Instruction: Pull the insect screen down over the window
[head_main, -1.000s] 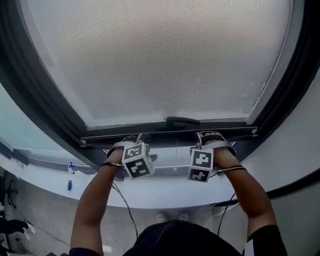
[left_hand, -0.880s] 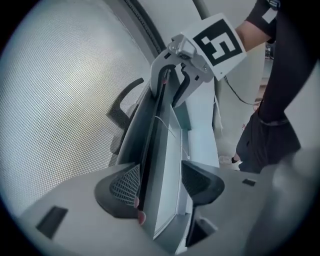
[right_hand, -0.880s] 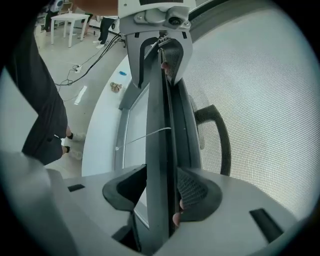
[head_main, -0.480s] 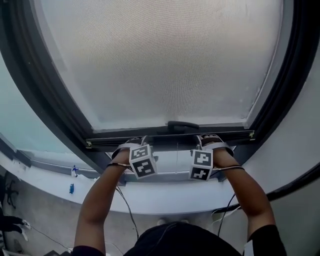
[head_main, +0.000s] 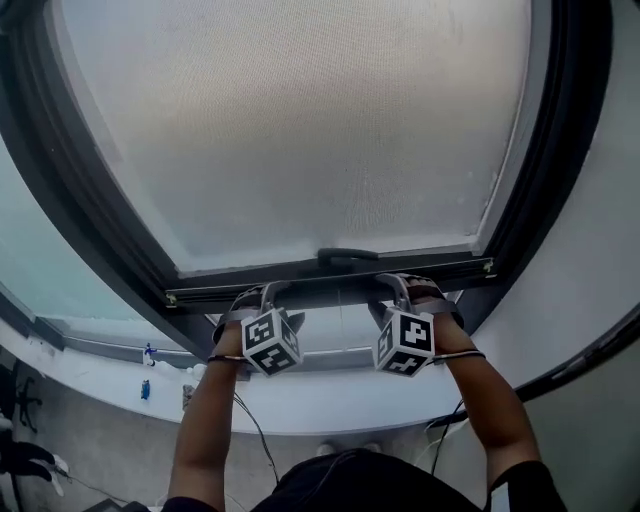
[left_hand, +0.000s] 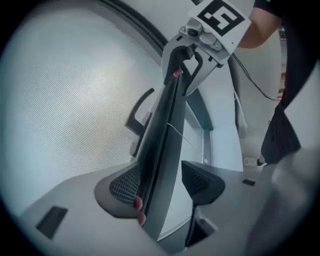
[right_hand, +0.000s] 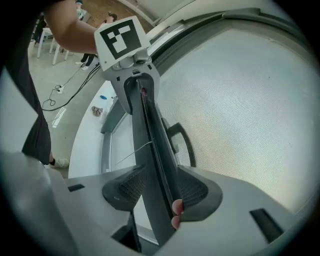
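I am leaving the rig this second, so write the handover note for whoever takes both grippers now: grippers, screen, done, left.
Left gripper: open. The bottom bar runs between its jaws, against one pad, with a gap at the other.
Right gripper: shut on the bottom bar, both pads on it.
Insect screen: covers most of the window. Its handle sits on the bar between the two grippers.
Done: screen drawn most of the way down.
Left: a strip of glass below the bar is uncovered. Probably close the left jaws, then pull the bar down until it is covered.
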